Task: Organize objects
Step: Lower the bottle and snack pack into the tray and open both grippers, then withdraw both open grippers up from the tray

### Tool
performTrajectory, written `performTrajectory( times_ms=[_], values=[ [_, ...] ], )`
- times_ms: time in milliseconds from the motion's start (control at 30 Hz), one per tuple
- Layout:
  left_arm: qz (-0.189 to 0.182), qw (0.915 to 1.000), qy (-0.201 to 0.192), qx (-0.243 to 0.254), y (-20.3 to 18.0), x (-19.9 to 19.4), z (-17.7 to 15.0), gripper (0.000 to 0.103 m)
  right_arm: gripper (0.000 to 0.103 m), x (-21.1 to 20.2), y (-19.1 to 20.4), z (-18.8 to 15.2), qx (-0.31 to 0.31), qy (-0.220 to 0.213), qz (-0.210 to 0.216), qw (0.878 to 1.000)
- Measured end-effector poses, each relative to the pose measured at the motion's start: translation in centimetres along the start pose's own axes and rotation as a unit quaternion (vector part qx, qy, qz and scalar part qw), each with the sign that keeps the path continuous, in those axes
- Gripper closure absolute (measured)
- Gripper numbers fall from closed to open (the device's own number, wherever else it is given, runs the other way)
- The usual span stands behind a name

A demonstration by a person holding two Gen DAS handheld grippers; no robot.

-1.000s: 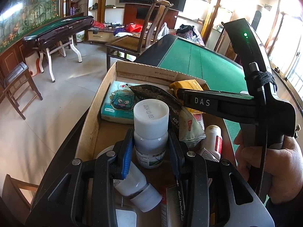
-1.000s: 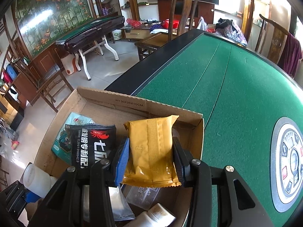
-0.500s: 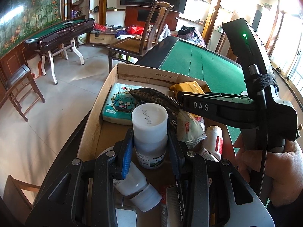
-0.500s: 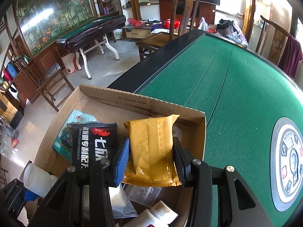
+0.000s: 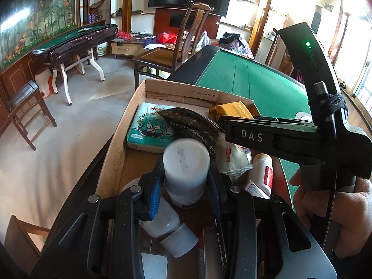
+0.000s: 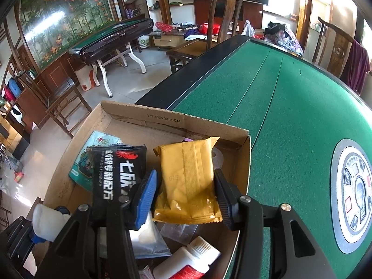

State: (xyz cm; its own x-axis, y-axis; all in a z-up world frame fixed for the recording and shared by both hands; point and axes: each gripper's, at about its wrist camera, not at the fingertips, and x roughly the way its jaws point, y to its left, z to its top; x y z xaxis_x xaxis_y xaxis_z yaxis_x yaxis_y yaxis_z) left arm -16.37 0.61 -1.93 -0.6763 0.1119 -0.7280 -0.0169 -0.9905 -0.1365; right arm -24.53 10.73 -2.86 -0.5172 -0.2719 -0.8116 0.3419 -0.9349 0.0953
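Over the cardboard box (image 5: 181, 90) my left gripper (image 5: 185, 165) is shut on an upright white bottle (image 5: 186, 162). The bottle is motion-blurred and the jaws are starting to open. In the right wrist view my right gripper (image 6: 184, 171) holds a yellow packet (image 6: 186, 174) above the box's (image 6: 162, 118) far right corner. Its jaws are opening, with the pads still against the packet's sides. The right gripper's body (image 5: 279, 137) crosses the left wrist view, held by a person's hand (image 5: 337, 209).
In the box lie a tissue pack (image 5: 148, 127), a black sachet (image 6: 116, 174), a second white bottle (image 5: 167, 223) on its side and a red-labelled tube (image 6: 190, 260). The box stands at the corner of a green felt table (image 6: 290, 104) with a control panel (image 6: 355, 193). A wooden chair (image 5: 176, 53) stands beyond.
The white bottle has blurred and its cap sits lower and nearer the camera. The yellow packet has shifted slightly toward the box's far corner. Both hands have stayed about where they were.
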Motion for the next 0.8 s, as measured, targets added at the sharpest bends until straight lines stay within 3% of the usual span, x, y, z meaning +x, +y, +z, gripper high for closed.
performTrajectory(
  times_ms=[133,200,800],
  values=[
    [0.001,1.0000,-0.007,0.000,-0.3,-0.4,-0.1,0.050,0.047,-0.5,0.3,-0.2,-0.003,-0.003,-0.001,1.000],
    [0.002,0.9999,-0.011,-0.003,-0.2,-0.6,-0.1,0.048,0.043,-0.8,0.3,-0.3,-0.002,-0.005,0.000,1.000],
    [0.007,0.9999,-0.012,0.000,-0.1,-1.2,-0.4,0.048,0.042,-1.6,0.4,-0.9,0.000,-0.010,0.002,1.000]
  ],
)
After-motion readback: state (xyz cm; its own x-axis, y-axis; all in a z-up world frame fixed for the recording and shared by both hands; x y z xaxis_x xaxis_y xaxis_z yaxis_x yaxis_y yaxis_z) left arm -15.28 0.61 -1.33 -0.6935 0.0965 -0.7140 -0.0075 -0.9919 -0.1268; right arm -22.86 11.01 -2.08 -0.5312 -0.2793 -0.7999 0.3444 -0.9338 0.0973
